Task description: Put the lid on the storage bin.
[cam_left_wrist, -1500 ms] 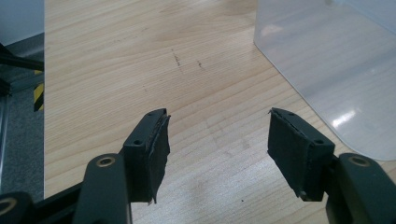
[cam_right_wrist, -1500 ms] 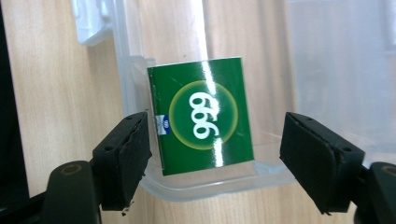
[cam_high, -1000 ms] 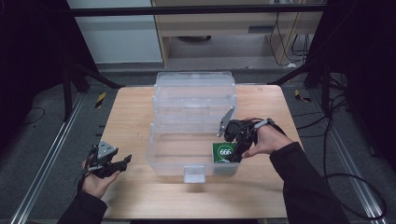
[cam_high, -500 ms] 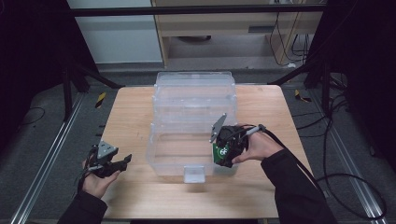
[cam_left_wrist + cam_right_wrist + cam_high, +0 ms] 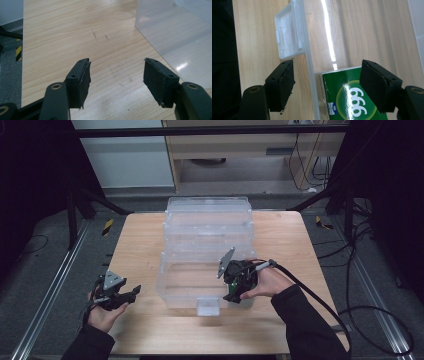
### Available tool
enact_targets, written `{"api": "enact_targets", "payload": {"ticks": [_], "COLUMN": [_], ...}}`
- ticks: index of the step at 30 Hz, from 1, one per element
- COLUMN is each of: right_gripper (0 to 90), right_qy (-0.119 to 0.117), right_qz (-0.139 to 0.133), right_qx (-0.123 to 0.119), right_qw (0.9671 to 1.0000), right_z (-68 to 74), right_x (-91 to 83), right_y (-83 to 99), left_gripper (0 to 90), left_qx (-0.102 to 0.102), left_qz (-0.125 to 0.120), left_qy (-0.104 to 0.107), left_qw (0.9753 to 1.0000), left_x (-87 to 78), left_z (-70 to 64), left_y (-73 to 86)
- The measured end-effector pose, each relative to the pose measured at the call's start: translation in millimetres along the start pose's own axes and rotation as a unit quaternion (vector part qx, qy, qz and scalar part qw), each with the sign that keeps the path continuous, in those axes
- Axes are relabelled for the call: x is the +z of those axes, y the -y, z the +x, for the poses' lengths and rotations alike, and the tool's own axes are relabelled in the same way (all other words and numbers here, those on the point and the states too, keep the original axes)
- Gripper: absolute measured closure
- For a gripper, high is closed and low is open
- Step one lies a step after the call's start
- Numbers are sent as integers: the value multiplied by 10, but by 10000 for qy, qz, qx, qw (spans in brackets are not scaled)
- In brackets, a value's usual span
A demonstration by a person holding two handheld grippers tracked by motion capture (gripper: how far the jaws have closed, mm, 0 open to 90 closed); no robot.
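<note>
The right tool (image 5: pixel 327 85) gapes wide, straddling the clear bin's (image 5: pixel 207 237) front wall, the green box (image 5: pixel 352 100) inside. At eight o'clock, the left tool (image 5: pixel 116 75) rests open over the surface (image 5: pixel 62 37)

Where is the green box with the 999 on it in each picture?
High view: the green box sits in the near right corner of the clear bin, partly behind the right gripper.
Left gripper view: a corner of the clear bin is at upper right; the green box is not in this picture.
Right gripper view: the green box is at bottom centre, behind the bin's front wall.
Shared landmark: the clear bin.
</note>
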State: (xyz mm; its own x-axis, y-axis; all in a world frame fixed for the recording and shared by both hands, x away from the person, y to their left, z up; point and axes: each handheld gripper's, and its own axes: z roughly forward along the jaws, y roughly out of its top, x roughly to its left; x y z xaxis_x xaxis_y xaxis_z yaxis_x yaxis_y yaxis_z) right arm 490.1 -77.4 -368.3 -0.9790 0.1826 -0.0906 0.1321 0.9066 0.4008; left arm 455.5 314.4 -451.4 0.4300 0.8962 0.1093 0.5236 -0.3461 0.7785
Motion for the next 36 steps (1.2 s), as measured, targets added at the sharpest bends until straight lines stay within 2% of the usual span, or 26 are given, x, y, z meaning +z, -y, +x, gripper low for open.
{"api": "enact_targets", "payload": {"ticks": [7, 17, 25, 36], "right_gripper": [317, 380, 446, 560], "right_qy": [-57, -145, -331, -555], "right_qz": [-50, 88, 96, 259], "right_qx": [-75, -278, -256, -191], "right_qw": [9999, 9995, 9991, 9979], "right_z": [11, 50, 55, 64], "right_x": [36, 168, 259, 399], "right_y": [-38, -73, -95, -108], "left_gripper": [372, 372, 373, 373], "left_qx": [11, 26, 23, 8], "left_qz": [5, 11, -7, -59], "left_qy": [-8, -10, -9, 6], "left_qw": [10000, 10000, 10000, 10000], "left_x": [4, 6, 2, -18], "left_z": [-2, -6, -5, -1], "left_y": [-1, -5, -9, -27]}}
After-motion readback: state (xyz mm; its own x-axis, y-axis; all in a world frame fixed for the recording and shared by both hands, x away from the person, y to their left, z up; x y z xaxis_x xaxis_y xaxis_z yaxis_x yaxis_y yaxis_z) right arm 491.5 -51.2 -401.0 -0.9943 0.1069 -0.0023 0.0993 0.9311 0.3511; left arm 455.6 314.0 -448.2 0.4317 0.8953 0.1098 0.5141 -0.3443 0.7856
